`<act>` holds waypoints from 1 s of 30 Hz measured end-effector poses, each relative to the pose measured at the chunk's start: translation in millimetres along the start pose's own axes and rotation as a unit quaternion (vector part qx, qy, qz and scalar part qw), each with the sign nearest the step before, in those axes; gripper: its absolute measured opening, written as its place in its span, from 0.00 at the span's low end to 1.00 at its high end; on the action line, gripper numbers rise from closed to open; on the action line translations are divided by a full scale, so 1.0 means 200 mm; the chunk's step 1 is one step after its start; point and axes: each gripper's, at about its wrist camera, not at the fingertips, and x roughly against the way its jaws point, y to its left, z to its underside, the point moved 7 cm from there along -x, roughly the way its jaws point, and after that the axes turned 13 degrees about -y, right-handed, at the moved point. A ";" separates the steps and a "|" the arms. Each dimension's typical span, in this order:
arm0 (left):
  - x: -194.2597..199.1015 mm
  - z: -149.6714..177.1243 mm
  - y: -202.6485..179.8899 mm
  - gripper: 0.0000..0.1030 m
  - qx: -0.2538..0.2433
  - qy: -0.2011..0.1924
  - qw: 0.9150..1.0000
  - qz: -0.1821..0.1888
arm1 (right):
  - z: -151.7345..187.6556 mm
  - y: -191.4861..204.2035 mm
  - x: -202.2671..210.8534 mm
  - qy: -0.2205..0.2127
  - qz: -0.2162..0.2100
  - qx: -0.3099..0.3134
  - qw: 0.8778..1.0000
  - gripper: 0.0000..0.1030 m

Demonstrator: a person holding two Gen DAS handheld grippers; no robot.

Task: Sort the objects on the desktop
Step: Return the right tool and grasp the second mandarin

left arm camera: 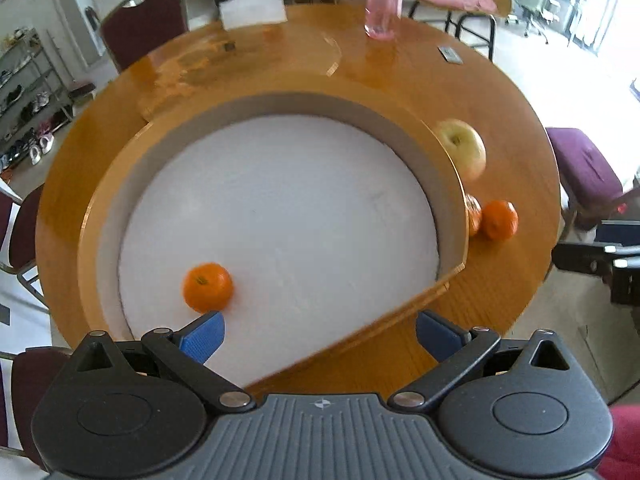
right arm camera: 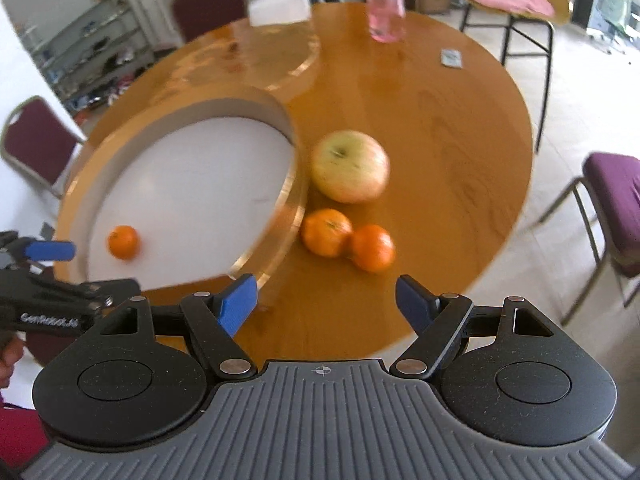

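Observation:
A wooden box with a white floor sits on the round wooden table. One tangerine lies inside it, just beyond the left finger of my left gripper, which is open and holds nothing. Outside the box's right wall lie a yellow-green apple and two tangerines that touch each other. My right gripper is open and empty, hovering over the table's near edge short of the two tangerines. The left gripper's blue finger shows at the left of the right wrist view.
A pink water bottle and a white tissue pack stand at the table's far side, a small dark card to the right. Maroon chairs ring the table; a purple stool is on the right.

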 end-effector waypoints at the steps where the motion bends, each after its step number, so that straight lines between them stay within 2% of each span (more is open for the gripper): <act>1: 0.00 0.00 -0.01 0.99 -0.003 0.001 1.000 0.001 | 0.01 -0.02 0.00 0.003 0.000 -0.002 1.000 0.79; 10: -0.03 -0.01 -0.03 0.99 -0.011 0.010 1.000 -0.021 | 0.06 -0.14 -0.14 0.015 -0.006 -0.012 1.000 0.67; 14: -0.03 0.01 0.00 0.99 -0.004 0.022 0.999 -0.040 | 0.09 -0.19 -0.25 0.018 0.010 0.021 1.000 0.65; 20: -0.01 0.04 0.05 0.99 0.005 0.035 0.997 -0.064 | 0.09 -0.18 -0.38 0.015 -0.014 0.043 0.999 0.60; 24: 0.00 0.05 0.07 0.99 0.011 0.040 0.996 -0.074 | 0.07 -0.14 -0.42 0.002 -0.020 0.083 0.996 0.43; 27: 0.01 0.07 0.09 0.99 0.020 0.042 0.996 -0.079 | 0.05 -0.11 -0.41 -0.013 -0.033 0.092 0.995 0.34; 30: 0.01 0.08 0.11 0.99 0.028 0.044 0.995 -0.082 | 0.05 -0.09 -0.41 -0.013 -0.056 0.092 0.994 0.33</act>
